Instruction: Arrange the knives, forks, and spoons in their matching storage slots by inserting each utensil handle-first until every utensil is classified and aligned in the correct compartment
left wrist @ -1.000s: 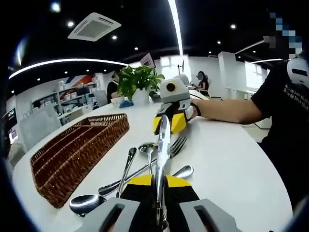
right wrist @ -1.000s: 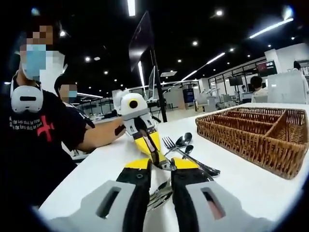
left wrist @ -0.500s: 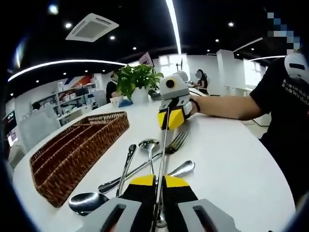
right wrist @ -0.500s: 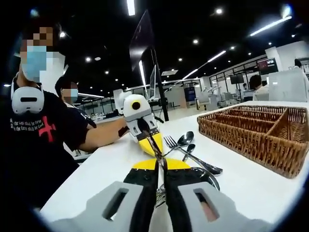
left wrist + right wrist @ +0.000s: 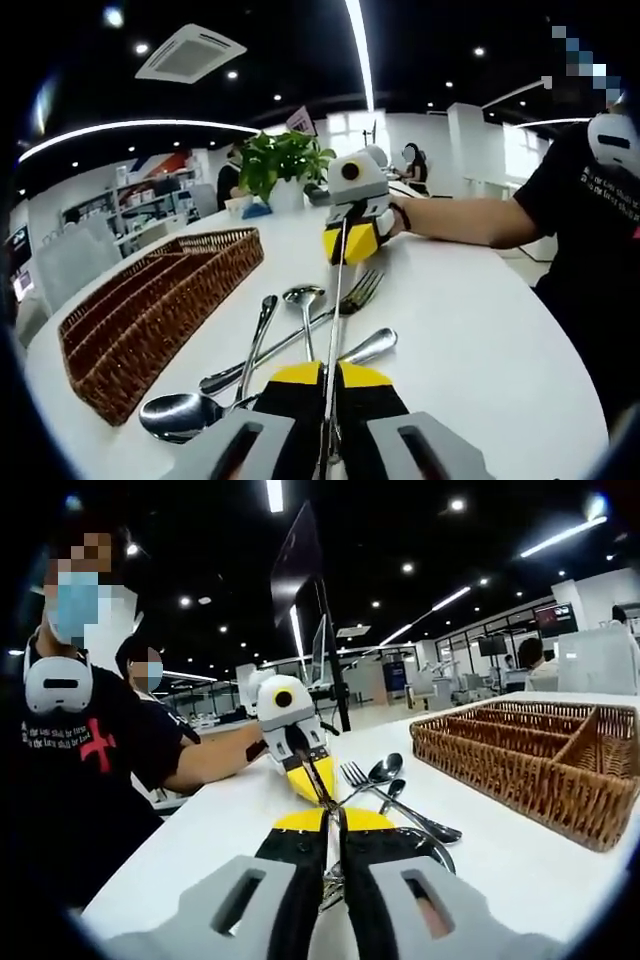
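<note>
Woven brown wicker makes up the basket [image 5: 150, 310] off to one side in my left gripper view, long and low, split by partitions into narrow slots, sitting on the smooth white table [image 5: 470, 350]. Polished steel cutlery lies in a loose pile just beside it: a big-bowled spoon [image 5: 175, 415] nearest me, a second spoon [image 5: 303, 296] further out, a fork [image 5: 362, 291] with its tines pointing away, and a rounded handle end [image 5: 372, 346] poking out. My left gripper [image 5: 328, 375] has its yellow-tipped black jaws pressed together on a thin steel knife [image 5: 336, 300], seen edge-on as a bright line running straight away from me. At its far end my right gripper [image 5: 350, 243] meets it, jaws closed on that end, my forearm stretched across the table behind. A leafy green plant [image 5: 285, 165] stands beyond.

From my right gripper view, the right gripper [image 5: 333, 825] is clamped on the same knife [image 5: 320, 780], which runs up to my left gripper [image 5: 310, 780], pointing back at me. Fork [image 5: 352, 774] and spoons [image 5: 382, 769] lie just past the jaws, and the wicker basket [image 5: 520, 770] sits well apart, its compartments open to view.
</note>
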Tool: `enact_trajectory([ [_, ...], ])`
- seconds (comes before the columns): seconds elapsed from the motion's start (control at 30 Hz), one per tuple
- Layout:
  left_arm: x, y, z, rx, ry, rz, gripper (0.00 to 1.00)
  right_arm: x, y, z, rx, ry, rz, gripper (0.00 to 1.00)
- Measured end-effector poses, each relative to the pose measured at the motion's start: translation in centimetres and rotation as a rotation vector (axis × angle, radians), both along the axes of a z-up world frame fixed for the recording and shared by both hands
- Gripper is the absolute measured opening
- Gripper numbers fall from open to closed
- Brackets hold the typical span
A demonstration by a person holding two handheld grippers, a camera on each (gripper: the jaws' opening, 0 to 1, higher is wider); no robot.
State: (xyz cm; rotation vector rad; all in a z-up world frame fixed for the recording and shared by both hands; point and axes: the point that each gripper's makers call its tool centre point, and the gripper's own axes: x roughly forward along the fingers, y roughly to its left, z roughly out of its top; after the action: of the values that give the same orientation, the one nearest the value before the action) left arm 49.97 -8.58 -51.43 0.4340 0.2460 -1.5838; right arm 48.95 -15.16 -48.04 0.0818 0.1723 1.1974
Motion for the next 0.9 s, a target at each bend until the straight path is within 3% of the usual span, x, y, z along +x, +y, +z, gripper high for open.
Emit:
enact_trajectory([
  [0.03, -0.2, 0.0, 0.0, 0.005, -0.005, -0.011, 0.02, 0.2, -0.1, 0.0, 0.002, 0.000, -0.010, 0.05],
  [0.07, -0.6, 0.0, 0.1, 0.021, -0.051, -0.027, 0.01, 0.2, -0.2, 0.1, 0.006, -0.001, -0.015, 0.05],
  [0.27, 0.0, 0.4, 0.4, 0.025, -0.092, -0.019, 0.01, 0.2, -0.2, -0.1, -0.005, -0.005, -0.022, 0.09],
  [0.5, 0.2, 0.6, 0.8, 0.048, -0.090, -0.019, 0.01, -0.5, -0.9, -0.2, -0.050, -0.029, -0.056, 0.20],
  [0.67, -0.1, 0.3, 0.5, 0.101, -0.100, -0.046, 0.01, -0.6, -1.9, -0.4, -0.090, -0.056, -0.097, 0.46],
  [0.9, 0.8, 0.1, 1.8, 0.106, -0.116, -0.047, 0.01, 0.5, -3.6, 0.5, -0.100, -0.097, -0.197, 0.81],
])
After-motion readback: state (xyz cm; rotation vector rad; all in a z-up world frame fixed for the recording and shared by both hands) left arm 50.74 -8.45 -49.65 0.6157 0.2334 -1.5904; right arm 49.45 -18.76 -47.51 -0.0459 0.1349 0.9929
